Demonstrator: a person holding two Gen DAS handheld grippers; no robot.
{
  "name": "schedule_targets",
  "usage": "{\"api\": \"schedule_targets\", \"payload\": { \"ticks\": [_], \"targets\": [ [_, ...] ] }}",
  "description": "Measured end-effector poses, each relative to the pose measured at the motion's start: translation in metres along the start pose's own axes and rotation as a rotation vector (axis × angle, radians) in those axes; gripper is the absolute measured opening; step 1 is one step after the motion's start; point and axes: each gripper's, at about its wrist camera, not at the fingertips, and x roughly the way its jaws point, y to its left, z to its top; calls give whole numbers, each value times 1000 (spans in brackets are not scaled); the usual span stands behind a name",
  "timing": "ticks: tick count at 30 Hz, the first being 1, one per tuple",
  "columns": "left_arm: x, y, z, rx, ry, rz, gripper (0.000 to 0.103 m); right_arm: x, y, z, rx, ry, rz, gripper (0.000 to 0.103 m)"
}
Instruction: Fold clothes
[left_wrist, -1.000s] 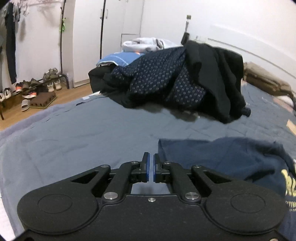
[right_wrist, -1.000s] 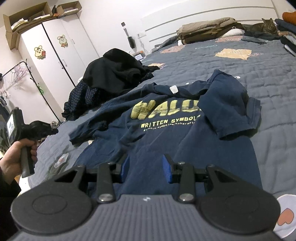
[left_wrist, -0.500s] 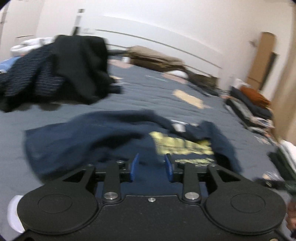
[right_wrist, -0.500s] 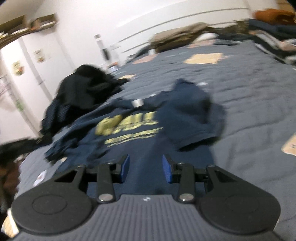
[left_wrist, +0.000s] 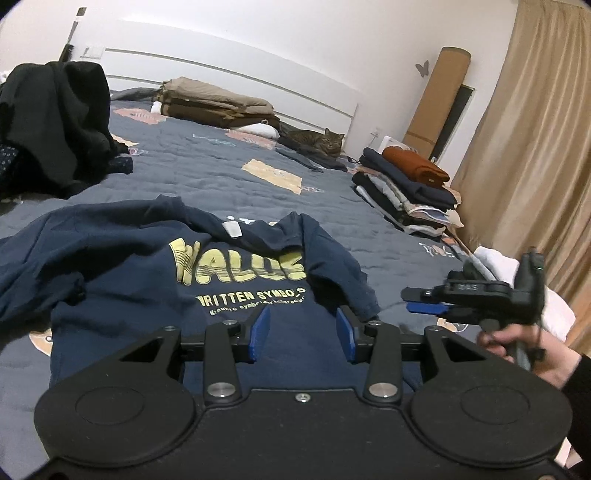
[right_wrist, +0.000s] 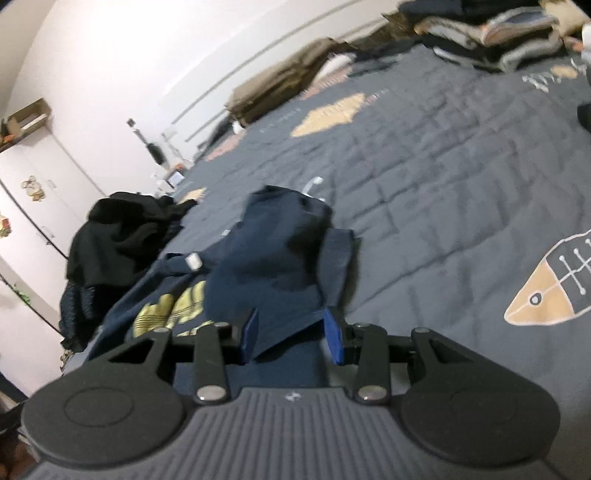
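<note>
A navy T-shirt with yellow lettering lies crumpled, print up, on the grey-blue quilt. Its right sleeve is folded in over the chest. My left gripper is open and empty, low over the shirt's lower part. My right gripper is open, over the folded-in sleeve, with cloth lying between the blue pads; I cannot tell if it touches. The right gripper also shows in the left wrist view, held in a hand at the shirt's right side.
A heap of dark clothes lies at the far left. Folded beige bedding and a tabby cat are by the headboard. A stack of folded clothes sits at the right edge near the curtain.
My left gripper opened and swung right from the dark heap to face the T-shirt. My right gripper moved to the right side, closer over the folded-in sleeve.
</note>
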Motion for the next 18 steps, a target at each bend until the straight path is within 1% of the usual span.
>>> {"api": "schedule_targets", "payload": {
  "ticks": [6, 10, 14, 15, 17, 18],
  "targets": [
    [1, 5, 3, -17, 1, 12, 40, 38, -17, 13, 46, 7, -72, 38],
    [1, 8, 5, -27, 6, 13, 40, 60, -16, 21, 22, 18, -100, 38],
    [3, 10, 6, -25, 14, 19, 40, 79, -14, 24, 38, 32, -127, 38],
    [4, 10, 5, -25, 18, 13, 40, 80, -11, 25, 25, 33, -126, 35],
    [5, 9, 5, -22, 25, 0, 40, 82, -9, 28, 27, 29, -112, 15],
    [5, 8, 4, -19, 27, -4, 40, 82, -9, 30, 39, 29, -100, 3]
  ]
}}
